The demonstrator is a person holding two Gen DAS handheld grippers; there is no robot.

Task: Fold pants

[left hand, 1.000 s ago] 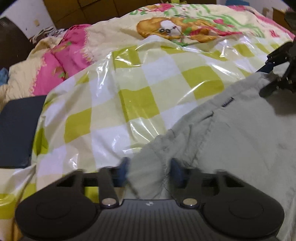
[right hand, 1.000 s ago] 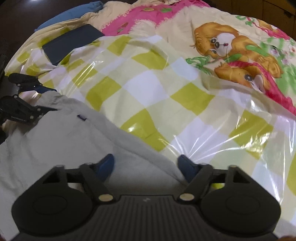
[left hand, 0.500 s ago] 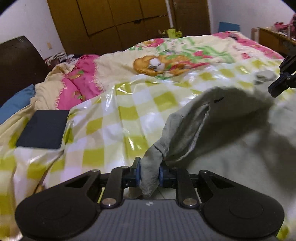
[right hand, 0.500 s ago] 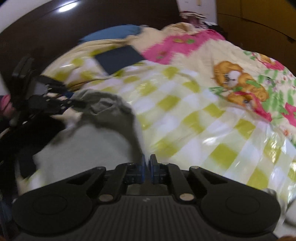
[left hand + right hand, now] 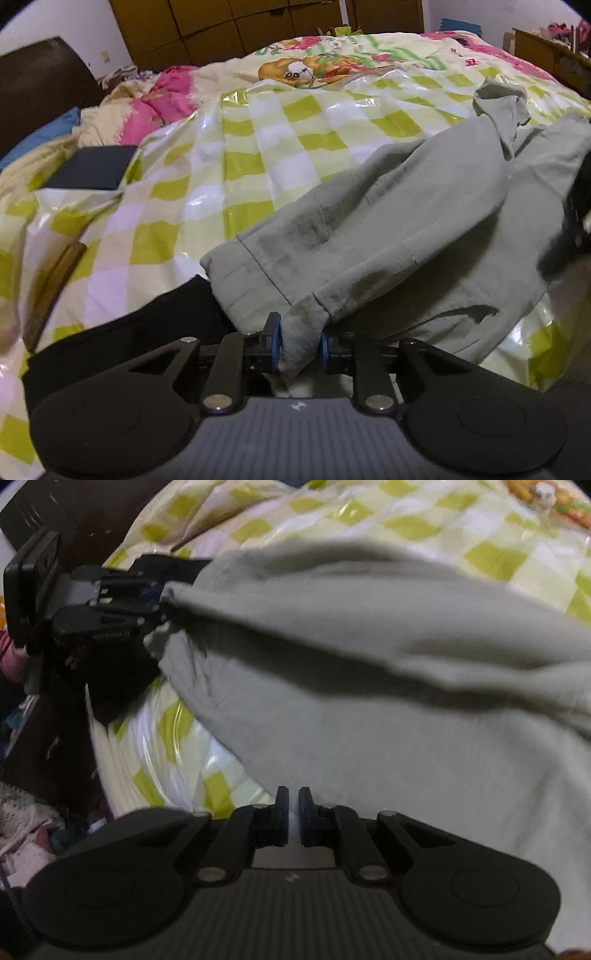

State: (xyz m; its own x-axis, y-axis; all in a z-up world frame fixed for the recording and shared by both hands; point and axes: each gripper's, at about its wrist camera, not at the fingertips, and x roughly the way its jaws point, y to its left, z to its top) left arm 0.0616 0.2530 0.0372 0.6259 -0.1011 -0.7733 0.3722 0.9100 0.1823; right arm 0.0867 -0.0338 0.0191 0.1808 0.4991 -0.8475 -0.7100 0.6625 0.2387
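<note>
Grey-green pants (image 5: 424, 229) lie folded over on a yellow-and-white checked plastic sheet (image 5: 258, 155) on the bed. My left gripper (image 5: 298, 349) is shut on a bunched corner of the pants near the bed's front edge. It also shows in the right wrist view (image 5: 162, 596), pinching the cloth at upper left. My right gripper (image 5: 293, 818) is shut on a thin edge of the pants (image 5: 369, 709), which spread out in front of it. The right gripper shows as a dark blur at the right edge of the left wrist view (image 5: 569, 236).
A dark flat rectangular object (image 5: 92, 168) lies on the bed at left. A pink and cartoon-print quilt (image 5: 295, 70) covers the far bed. A brown wardrobe (image 5: 258, 22) stands behind. A dark headboard (image 5: 33, 88) is at left. The bed's edge drops to a cluttered floor (image 5: 33, 812).
Both grippers closed on the pants' corners, lifted them and drew them back toward the bed's front edge. The upper layer now lies folded over the lower one.
</note>
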